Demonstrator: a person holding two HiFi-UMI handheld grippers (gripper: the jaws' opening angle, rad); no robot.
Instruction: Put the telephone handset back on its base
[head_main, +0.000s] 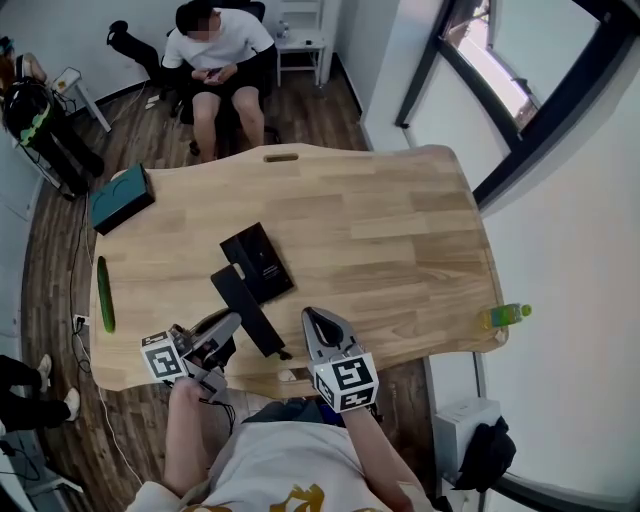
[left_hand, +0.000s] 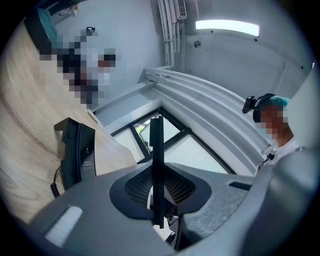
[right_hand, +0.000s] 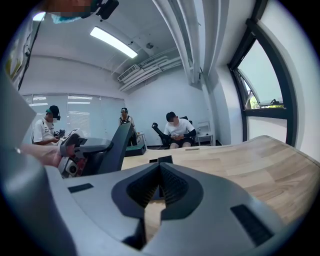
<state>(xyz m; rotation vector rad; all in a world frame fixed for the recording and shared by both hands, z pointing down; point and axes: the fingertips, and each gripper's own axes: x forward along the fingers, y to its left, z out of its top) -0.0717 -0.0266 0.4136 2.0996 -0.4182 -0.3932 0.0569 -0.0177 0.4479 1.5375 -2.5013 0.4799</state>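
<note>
Pale blond wooden tabletop (head_main: 400, 230), plank-striped grain. Plain matte black rectangular telephone base (head_main: 258, 262). Black slab-shaped plastic handset (head_main: 258, 328). Teal flat box (head_main: 121, 198), far left corner. Dark green slender stick-shaped object (head_main: 105, 295), left edge. Yellow-green clear bottle (head_main: 505, 316), near right corner. Grey left gripper (head_main: 232, 322) and grey right gripper (head_main: 312, 316), each bearing a white cube with black square markers.

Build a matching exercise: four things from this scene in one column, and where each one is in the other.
Things:
1. handset
2. telephone base
3. teal box
4. green bottle

Places:
A. near right edge of the table
B. held by the left gripper
C. middle of the table
D. far left corner of the table

Pairs: 1-B, 2-C, 3-D, 4-A
</note>
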